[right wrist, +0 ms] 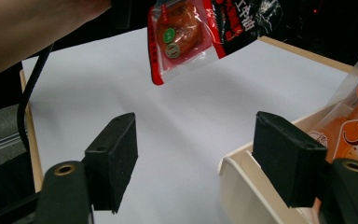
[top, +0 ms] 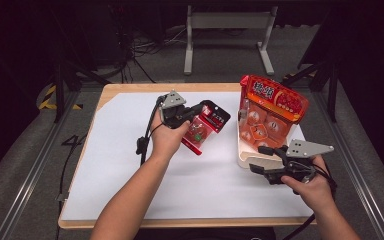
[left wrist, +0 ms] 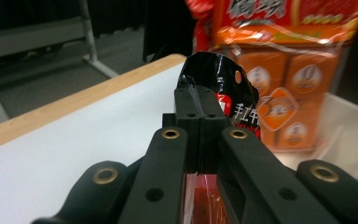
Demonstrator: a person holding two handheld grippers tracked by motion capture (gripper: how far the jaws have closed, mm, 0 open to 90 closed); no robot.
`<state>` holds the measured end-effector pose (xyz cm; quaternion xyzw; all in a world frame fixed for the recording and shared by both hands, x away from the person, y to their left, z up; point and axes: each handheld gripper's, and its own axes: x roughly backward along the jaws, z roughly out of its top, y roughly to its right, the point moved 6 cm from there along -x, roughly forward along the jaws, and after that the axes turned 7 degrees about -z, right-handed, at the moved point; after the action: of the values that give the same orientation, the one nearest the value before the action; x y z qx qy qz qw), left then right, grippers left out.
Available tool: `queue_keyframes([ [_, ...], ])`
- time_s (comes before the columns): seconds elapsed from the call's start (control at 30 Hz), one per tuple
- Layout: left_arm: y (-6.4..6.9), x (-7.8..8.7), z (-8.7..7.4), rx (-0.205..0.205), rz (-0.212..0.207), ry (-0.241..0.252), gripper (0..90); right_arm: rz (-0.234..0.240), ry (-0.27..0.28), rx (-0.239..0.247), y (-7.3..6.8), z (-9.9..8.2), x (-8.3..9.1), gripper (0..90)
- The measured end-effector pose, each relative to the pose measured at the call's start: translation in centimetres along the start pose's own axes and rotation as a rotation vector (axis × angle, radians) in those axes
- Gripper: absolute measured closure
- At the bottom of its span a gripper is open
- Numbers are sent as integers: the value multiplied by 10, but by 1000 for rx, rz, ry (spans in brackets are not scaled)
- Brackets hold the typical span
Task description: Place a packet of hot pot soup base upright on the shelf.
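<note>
My left gripper is shut on a small red and black snack packet and holds it off the white table top at the centre. In the left gripper view the jaws pinch the packet's black top edge. A big orange bag of snacks stands in a white bin at the right. My right gripper stands open at the bin's near left corner. In the right gripper view the bin's rim lies between the wide jaws, beside the right pad; the packet hangs farther off.
The table's wooden edge runs along the far side. A black cable trails from the left gripper over the white sheet. A grey metal stand is on the floor behind the table. Dark floor lies on both sides.
</note>
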<state>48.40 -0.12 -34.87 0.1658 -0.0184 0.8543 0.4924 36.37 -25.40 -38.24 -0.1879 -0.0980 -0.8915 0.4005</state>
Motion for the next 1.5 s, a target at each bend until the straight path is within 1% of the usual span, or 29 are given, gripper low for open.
queue_keyframes([
  [0.07, 9, 6, 3, -13, -22, 11, 900, -4, -10, 4, 1, 1, 0, 377],
  [0.1, 13, 8, 4, -18, -27, 20, 900, -5, -14, 0, 2, 2, 0, 389],
  [0.13, 16, 11, 5, -24, -38, 18, 900, -5, -16, -10, 2, 2, -1, 399],
  [0.23, 26, 18, 5, -23, -66, 24, 900, -17, -23, -26, 3, 4, -2, 421],
  [0.3, 32, 23, 5, -27, -79, 40, 900, -17, -25, -40, 3, 6, -2, 427],
  [0.33, 34, 25, 5, -29, -81, 53, 900, -18, -19, -47, 3, 7, -2, 427],
  [0.37, 37, 27, 5, -22, -89, 61, 900, -17, -13, -54, 3, 8, -2, 426],
  [0.4, 40, 28, 4, -26, -92, 74, 900, -14, -9, -62, 3, 10, -2, 423],
  [0.53, 47, 33, 3, -26, -106, 98, 900, -9, 5, -84, 0, 16, -6, 412],
  [0.6, 49, 33, 3, -26, -110, 104, 900, -3, 9, -90, -2, 19, -8, 404],
  [0.63, 53, 34, 2, -26, -118, 115, 900, 2, 10, -94, -4, 20, -10, 401],
  [0.7, 58, 35, 2, -27, -126, 128, 900, 4, 12, -97, -5, 23, -14, 400],
  [0.73, 58, 35, 2, -27, -126, 128, 900, 4, 12, -97, -5, 23, -14, 400],
  [0.87, 65, 36, 1, -32, -135, 142, 900, 17, 24, -113, -9, 29, -21, 401],
  [1.03, 72, 32, 0, -40, -151, 150, 900, 36, 45, -138, -12, 38, -26, 435],
  [1.1, 73, 32, 0, -40, -153, 153, 900, 36, 52, -141, -11, 40, -26, 443],
  [1.17, 74, 31, 0, -42, -157, 153, 900, 46, 56, -144, -11, 43, -27, 450],
  [1.23, 75, 30, 0, -40, -162, 159, 900, 48, 53, -136, -12, 45, -27, 457],
  [1.3, 77, 29, -1, -46, -172, 168, 900, 54, 49, -131, -13, 46, -28, 523],
  [1.33, 77, 29, -1, -46, -172, 168, 900, 54, 49, -131, -13, 46, -28, 523],
  [1.4, 79, 28, -1, -51, -182, 170, 900, 55, 34, -112, -13, 47, -27, 635],
  [1.43, 79, 27, -1, -50, -182, 171, 899, 56, 28, -97, -13, 47, -26, 665],
  [1.5, 79, 27, -1, -49, -191, 177, 898, 43, 18, -74, -11, 48, -25, 736],
])
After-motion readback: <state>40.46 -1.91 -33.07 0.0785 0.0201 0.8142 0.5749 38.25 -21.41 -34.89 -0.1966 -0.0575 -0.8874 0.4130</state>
